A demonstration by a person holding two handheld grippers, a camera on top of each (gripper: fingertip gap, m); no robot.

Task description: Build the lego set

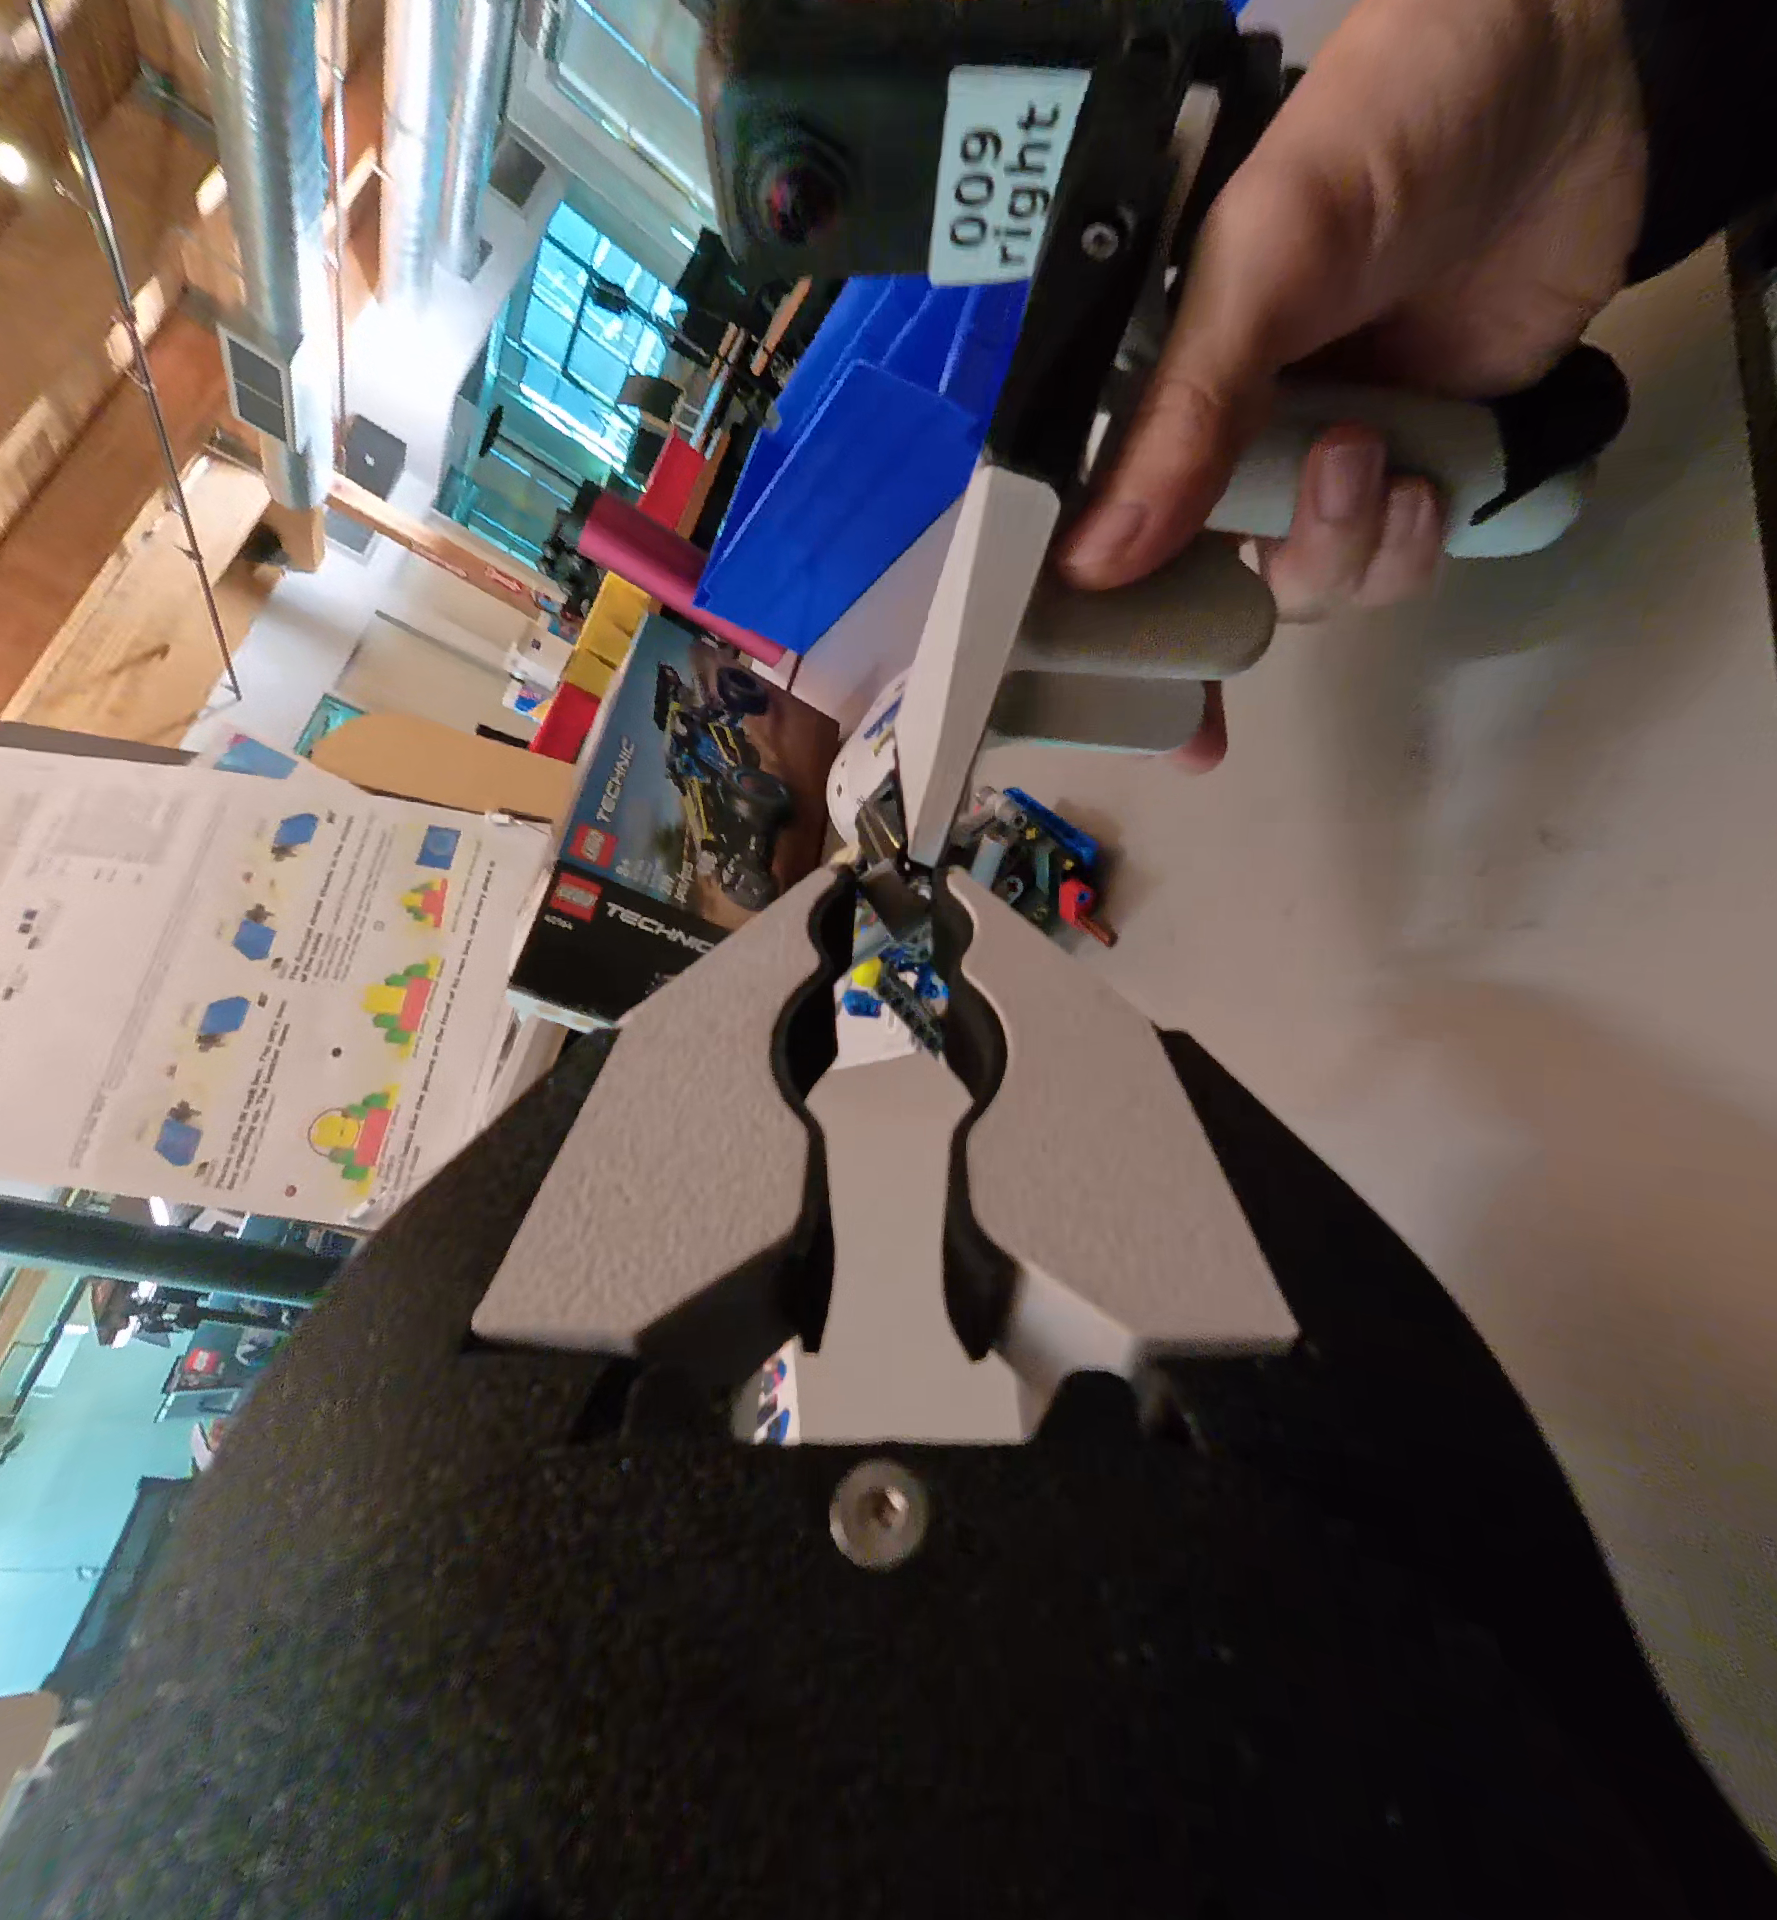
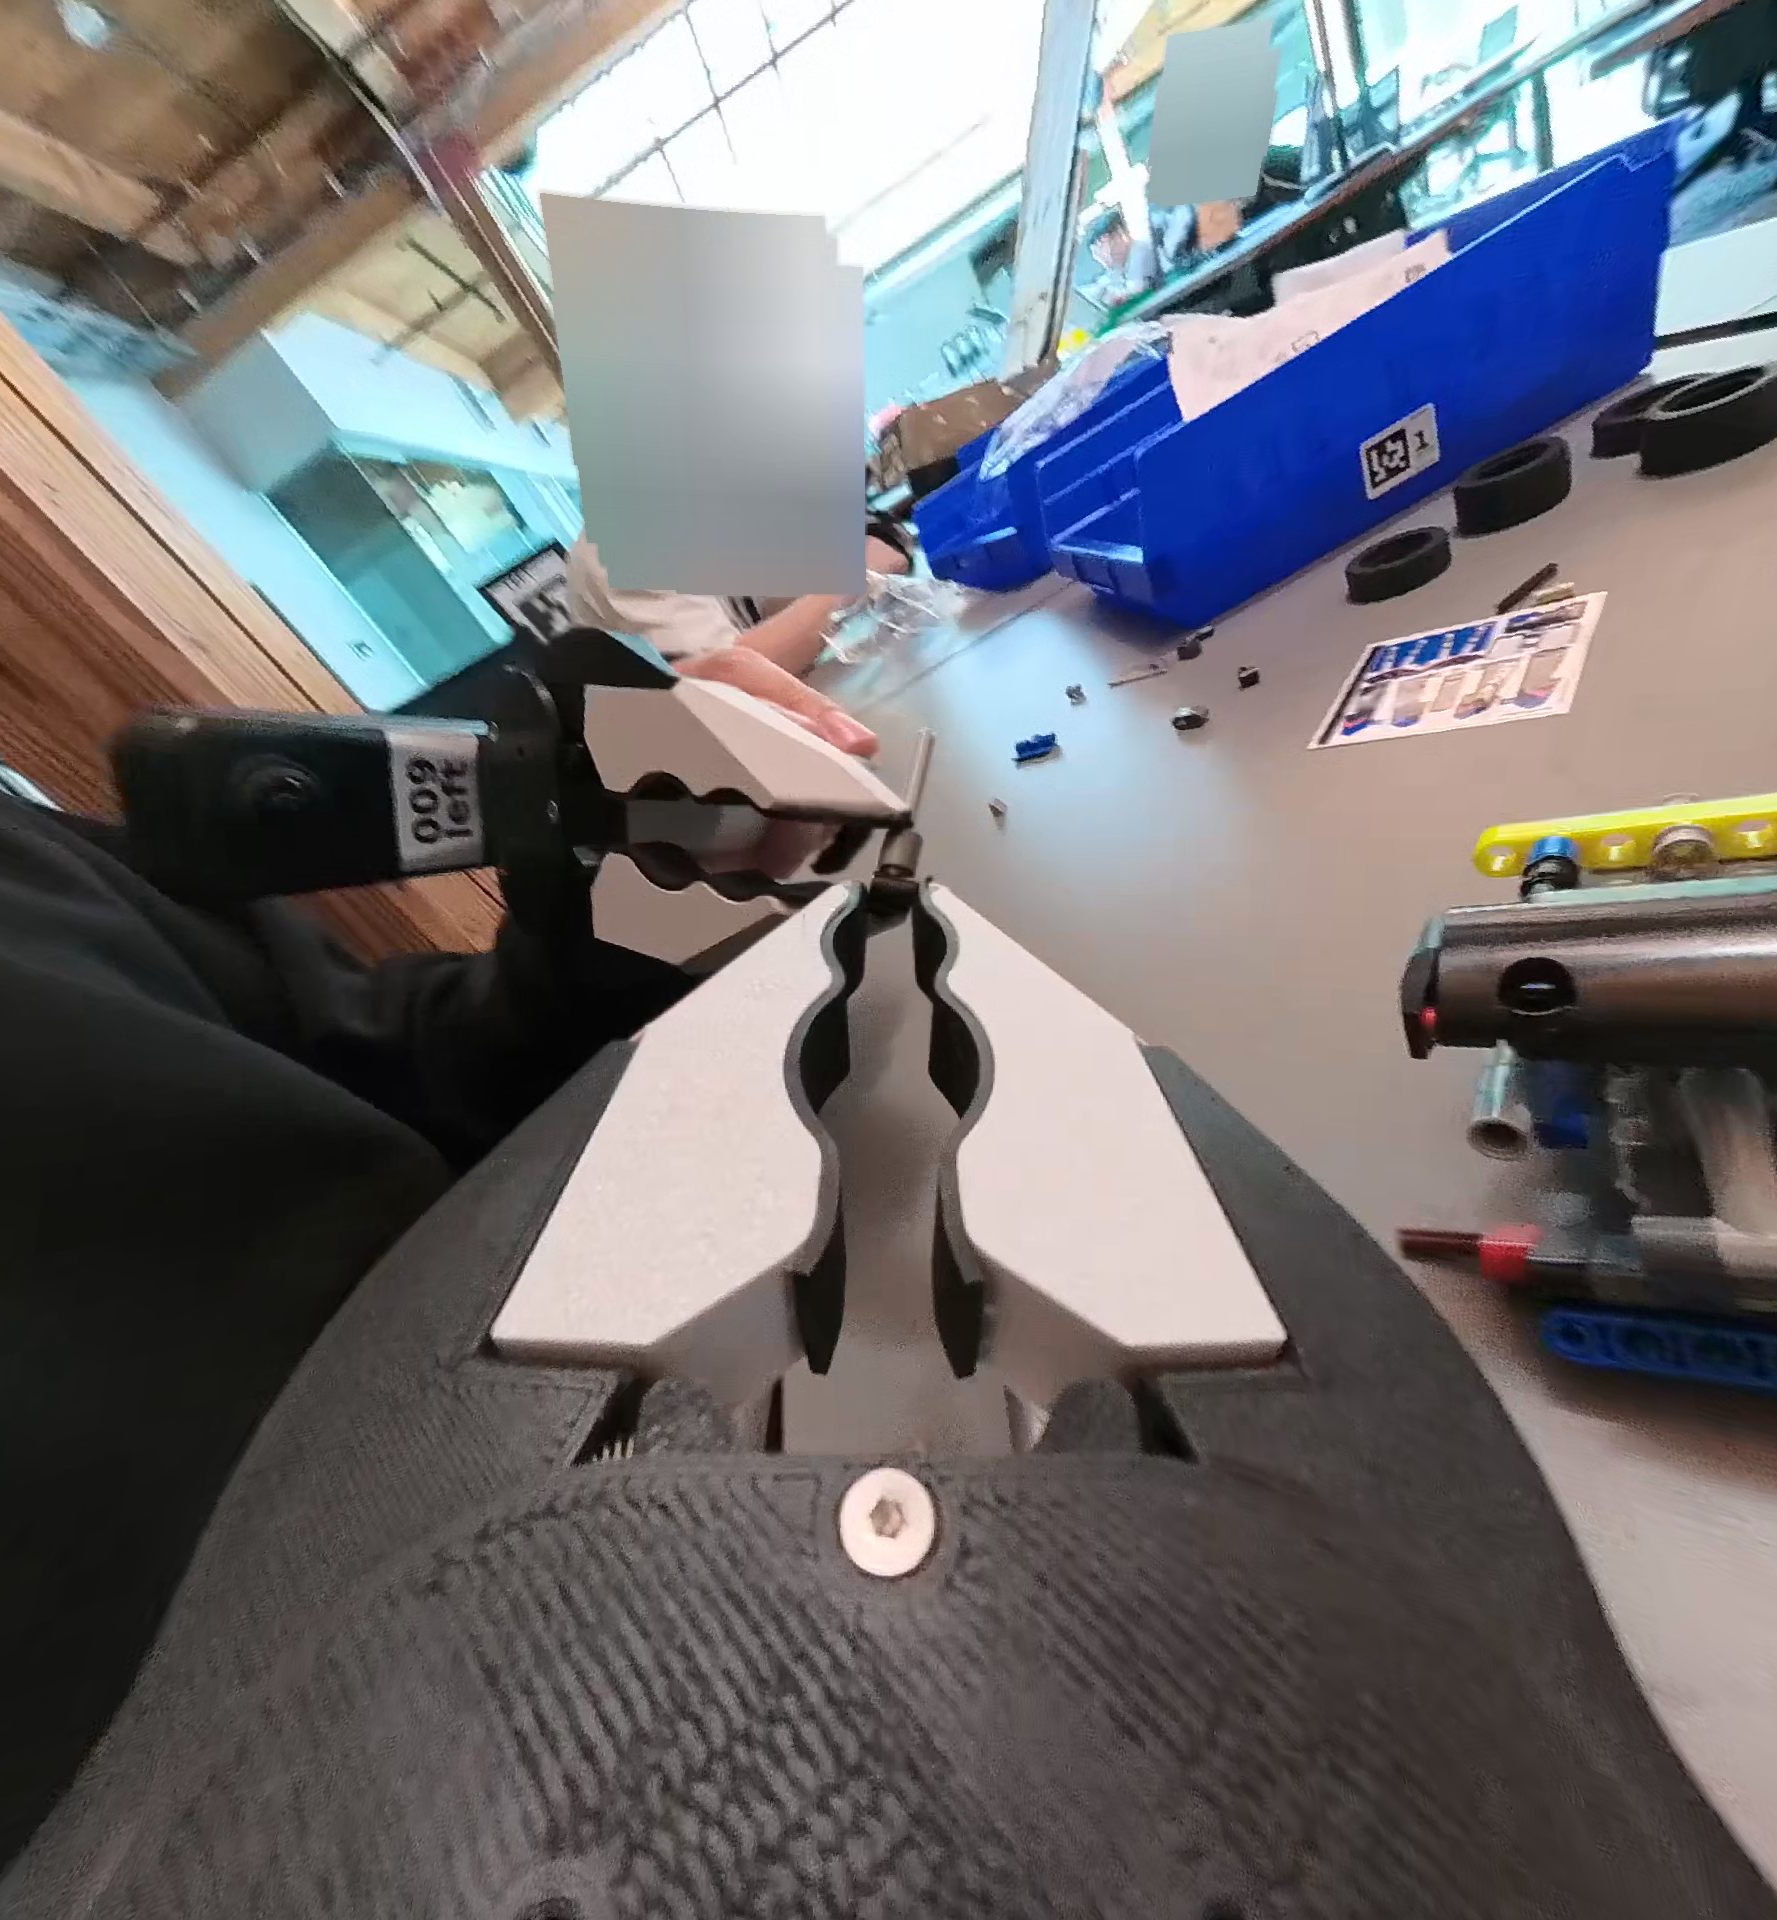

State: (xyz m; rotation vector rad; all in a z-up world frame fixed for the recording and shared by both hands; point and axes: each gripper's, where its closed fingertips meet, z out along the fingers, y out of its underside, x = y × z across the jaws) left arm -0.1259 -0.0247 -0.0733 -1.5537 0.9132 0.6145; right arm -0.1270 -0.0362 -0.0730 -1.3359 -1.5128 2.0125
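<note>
My left gripper and my right gripper meet tip to tip above the grey table. Between them is a small piece: a thin grey axle standing out of a dark grey sleeve. In the right wrist view the left gripper comes in from the left and is shut on the piece at the sleeve. My right gripper's tips pinch the piece's lower end. In the left wrist view the piece lies slanted across my left tips, with the right gripper coming down from above.
A part-built brick chassis lies at the right, also in the left wrist view. Blue bins, black tyres, a sticker sheet and small loose parts lie farther off. A boxed set and a printed sheet stand to the left. The grippers are tip to tip, or close to it.
</note>
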